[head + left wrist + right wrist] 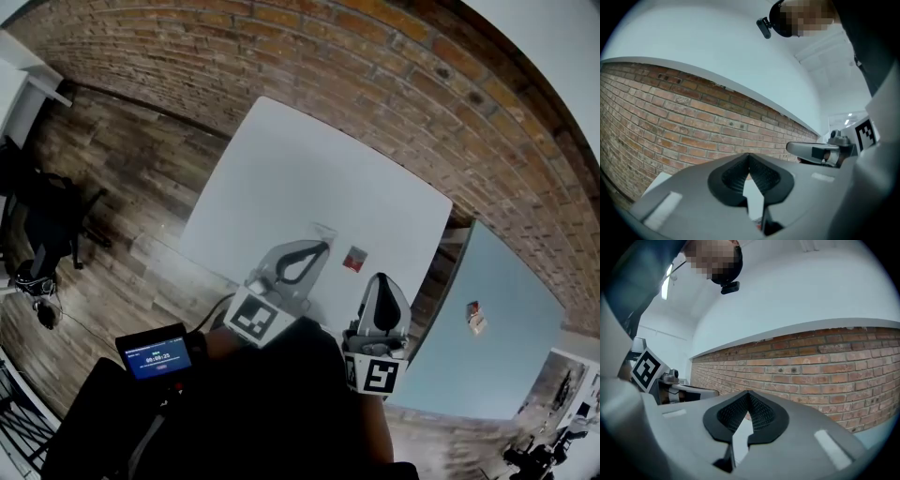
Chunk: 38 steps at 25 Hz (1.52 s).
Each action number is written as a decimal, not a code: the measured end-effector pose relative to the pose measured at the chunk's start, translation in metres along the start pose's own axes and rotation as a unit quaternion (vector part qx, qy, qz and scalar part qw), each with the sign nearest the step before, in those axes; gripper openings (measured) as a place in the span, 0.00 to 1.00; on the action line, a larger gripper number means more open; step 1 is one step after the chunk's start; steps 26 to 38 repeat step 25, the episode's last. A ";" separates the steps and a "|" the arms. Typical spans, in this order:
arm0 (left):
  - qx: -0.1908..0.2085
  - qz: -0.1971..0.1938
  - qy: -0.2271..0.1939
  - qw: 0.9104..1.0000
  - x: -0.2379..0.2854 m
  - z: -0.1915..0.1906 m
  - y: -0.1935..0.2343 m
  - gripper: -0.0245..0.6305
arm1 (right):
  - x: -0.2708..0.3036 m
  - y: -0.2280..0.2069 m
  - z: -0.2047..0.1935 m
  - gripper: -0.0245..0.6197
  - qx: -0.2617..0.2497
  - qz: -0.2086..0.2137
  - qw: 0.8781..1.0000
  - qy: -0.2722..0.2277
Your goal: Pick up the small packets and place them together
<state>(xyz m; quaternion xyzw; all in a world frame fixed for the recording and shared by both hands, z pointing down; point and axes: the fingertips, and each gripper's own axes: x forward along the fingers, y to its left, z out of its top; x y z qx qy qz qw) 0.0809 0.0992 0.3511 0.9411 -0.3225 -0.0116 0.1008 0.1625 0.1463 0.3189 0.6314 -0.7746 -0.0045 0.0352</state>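
Left tool [322, 249] and right tool [380, 279] both closed, empty; small packet [353, 259] seemingly lies between their tips.

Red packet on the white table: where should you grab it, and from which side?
Probably by its near edge, coming from the near side with the right hand-held gripper, which is closest. The red packet lies flat on the white table and looks thin, so the shut jaws should open, tilt down and pinch that edge.
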 end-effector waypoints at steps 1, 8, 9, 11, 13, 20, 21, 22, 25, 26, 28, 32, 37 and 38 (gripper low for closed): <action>0.002 0.003 -0.007 1.000 0.000 0.004 -0.001 0.04 | 0.000 0.000 0.003 0.04 -0.004 0.003 1.000 -0.003; 0.011 0.020 -0.020 1.000 -0.003 0.012 -0.009 0.04 | -0.007 0.008 0.019 0.04 -0.029 0.021 0.999 -0.023; 0.013 0.021 -0.023 0.999 -0.001 0.013 -0.009 0.04 | -0.007 0.008 0.020 0.04 -0.028 0.020 0.999 -0.024; 0.015 0.026 -0.029 0.999 0.000 0.015 -0.010 0.04 | -0.009 0.005 0.022 0.04 -0.023 0.013 0.999 -0.025; 0.022 0.035 -0.025 0.999 0.000 0.013 -0.009 0.04 | -0.012 -0.002 0.022 0.04 -0.017 0.002 1.000 -0.022; 0.024 0.054 -0.020 0.998 0.002 0.010 -0.009 0.04 | -0.022 -0.024 0.015 0.04 -0.016 -0.020 1.000 -0.013; 0.025 0.052 -0.020 0.998 0.003 0.010 -0.010 0.04 | -0.024 -0.026 0.014 0.04 -0.018 -0.022 1.000 -0.012; 0.024 0.052 -0.019 0.998 0.004 0.009 -0.012 0.04 | -0.025 -0.028 0.013 0.04 -0.018 -0.024 0.999 -0.013; 0.019 0.051 -0.016 0.998 0.007 0.007 -0.015 0.04 | -0.027 -0.032 0.011 0.04 -0.010 -0.026 0.999 -0.016; 0.019 0.051 -0.016 0.998 0.007 0.007 -0.015 0.04 | -0.027 -0.032 0.011 0.04 -0.010 -0.026 0.999 -0.016; 0.019 0.051 -0.016 0.998 0.007 0.007 -0.015 0.04 | -0.027 -0.032 0.011 0.04 -0.010 -0.026 0.999 -0.016; 0.019 0.051 -0.016 0.998 0.007 0.007 -0.015 0.04 | -0.027 -0.032 0.011 0.04 -0.010 -0.026 0.999 -0.016; 0.019 0.051 -0.016 0.998 0.007 0.007 -0.015 0.04 | -0.027 -0.032 0.011 0.04 -0.010 -0.026 0.999 -0.016; 0.019 0.051 -0.016 0.998 0.007 0.007 -0.015 0.04 | -0.027 -0.032 0.011 0.04 -0.010 -0.026 0.999 -0.016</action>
